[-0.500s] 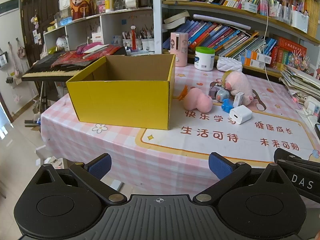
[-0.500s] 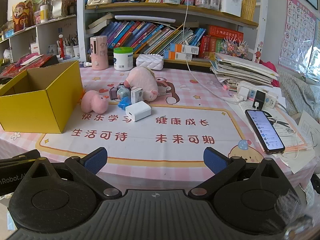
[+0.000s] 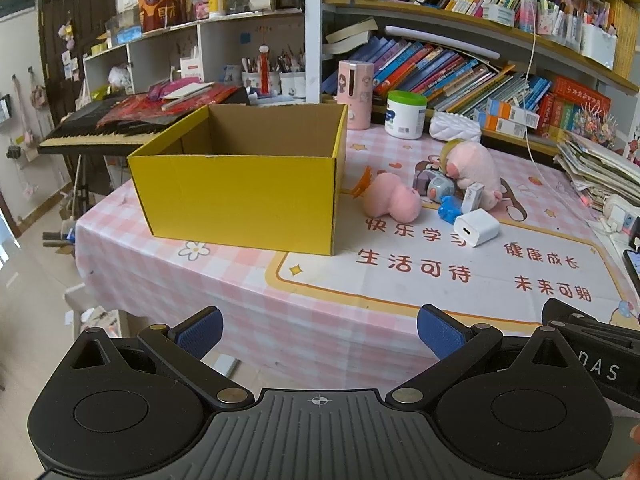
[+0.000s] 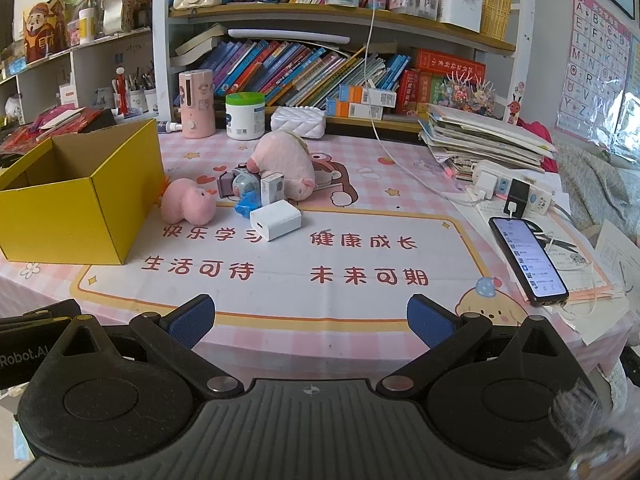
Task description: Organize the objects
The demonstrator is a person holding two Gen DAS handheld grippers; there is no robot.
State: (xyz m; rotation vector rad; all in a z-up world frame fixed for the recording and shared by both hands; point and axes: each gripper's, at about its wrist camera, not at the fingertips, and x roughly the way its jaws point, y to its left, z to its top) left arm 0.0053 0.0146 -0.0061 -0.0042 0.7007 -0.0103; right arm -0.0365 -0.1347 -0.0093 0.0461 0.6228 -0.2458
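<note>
Pink plush [image 4: 188, 204] beside yellow box [image 4: 80, 208], soft, light, squashes; pinch round body. White charger [image 4: 276, 220] stiff, slick. Left gripper [image 3: 318, 330], right gripper [image 4: 310, 318] both spread wide, empty, short of table

Left gripper [image 3: 319, 330], right gripper [image 4: 311, 320]: black ribbed bodies, round discs, silver pivot screws, blue textured pads [image 4: 191, 321]; white lettering partly cropped, possibly "Robot.AI".

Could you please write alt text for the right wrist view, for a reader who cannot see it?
The open right gripper hovers at the near edge of a pink checked table, holding nothing. Ahead, a white charger block, two pink plush toys and small gadgets cluster beside an open yellow box on the left. A lit phone lies on papers to the right.
</note>
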